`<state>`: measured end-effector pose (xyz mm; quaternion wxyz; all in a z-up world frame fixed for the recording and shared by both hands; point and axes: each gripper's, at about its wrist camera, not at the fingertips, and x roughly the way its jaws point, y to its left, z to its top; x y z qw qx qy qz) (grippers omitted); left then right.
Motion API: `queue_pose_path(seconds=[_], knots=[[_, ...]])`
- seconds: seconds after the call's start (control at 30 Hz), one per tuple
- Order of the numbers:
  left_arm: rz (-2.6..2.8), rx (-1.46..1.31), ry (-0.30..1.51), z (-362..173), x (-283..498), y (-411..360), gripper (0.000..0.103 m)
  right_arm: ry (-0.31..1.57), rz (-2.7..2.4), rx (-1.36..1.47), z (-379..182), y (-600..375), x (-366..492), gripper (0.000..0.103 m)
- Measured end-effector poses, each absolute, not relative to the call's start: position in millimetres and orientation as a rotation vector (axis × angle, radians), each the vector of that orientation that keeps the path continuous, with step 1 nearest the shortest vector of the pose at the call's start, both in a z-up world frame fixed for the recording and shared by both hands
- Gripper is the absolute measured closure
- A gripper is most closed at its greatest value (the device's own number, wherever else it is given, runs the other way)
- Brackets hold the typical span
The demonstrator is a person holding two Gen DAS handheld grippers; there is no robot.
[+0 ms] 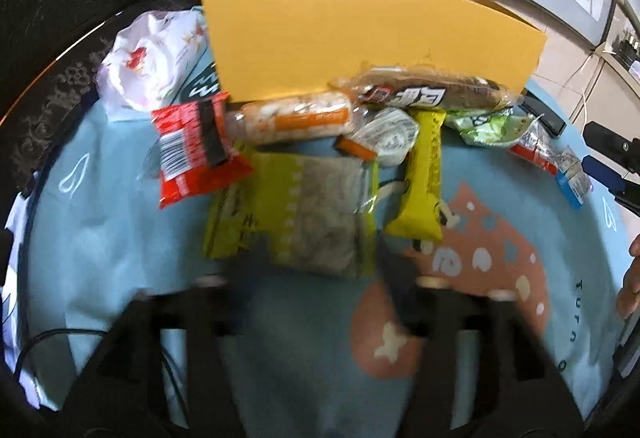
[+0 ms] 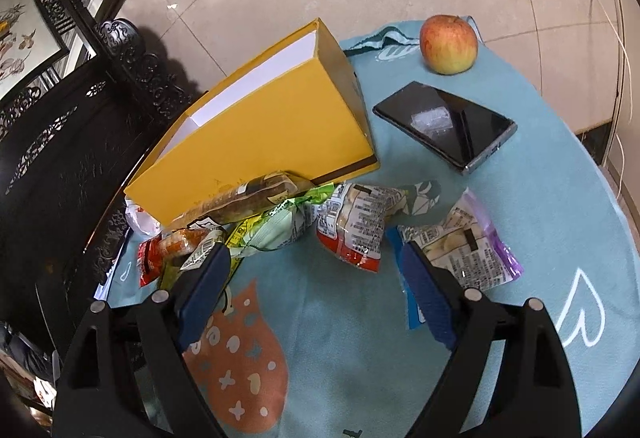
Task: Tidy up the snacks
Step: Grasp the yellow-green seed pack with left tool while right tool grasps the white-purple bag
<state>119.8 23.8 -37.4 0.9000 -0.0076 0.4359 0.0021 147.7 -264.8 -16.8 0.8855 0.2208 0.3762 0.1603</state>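
Observation:
A yellow box (image 1: 360, 33) stands open at the back of the round table; it also shows in the right wrist view (image 2: 272, 129). Several snack packets lie in front of it: a red packet (image 1: 192, 149), an orange-and-white roll (image 1: 296, 117), a green packet (image 1: 316, 213), a yellow bar (image 1: 424, 181), a brown bread pack (image 1: 432, 89). My left gripper (image 1: 316, 270) is blurred, open, its fingers either side of the green packet's near end. My right gripper (image 2: 316, 274) is open and empty, near a red-edged packet (image 2: 352, 230) and a purple-edged packet (image 2: 468, 246).
An apple (image 2: 450, 43) and a black phone (image 2: 444, 125) lie at the far right on the blue tablecloth (image 2: 540, 222). A white plastic bag (image 1: 148, 57) sits left of the box. Dark carved furniture (image 2: 60, 141) stands behind the table.

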Motion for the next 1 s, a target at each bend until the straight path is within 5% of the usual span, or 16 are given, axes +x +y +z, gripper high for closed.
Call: queue_pose_path(seconds=[0.43,0.7,1.0], knots=[[0.223,-0.268,0.98,-41,172,44,0.019,0.779,0.371,0.451,-13,-260,144,0.016],[0.401,-0.319,1.028,-49,202,52,0.002,0.784,0.43,0.417,-7,-247,138,0.013],[0.361,-0.297,1.073,-56,156,64,0.002,0.787,0.425,0.43,-7,-249,137,0.013]])
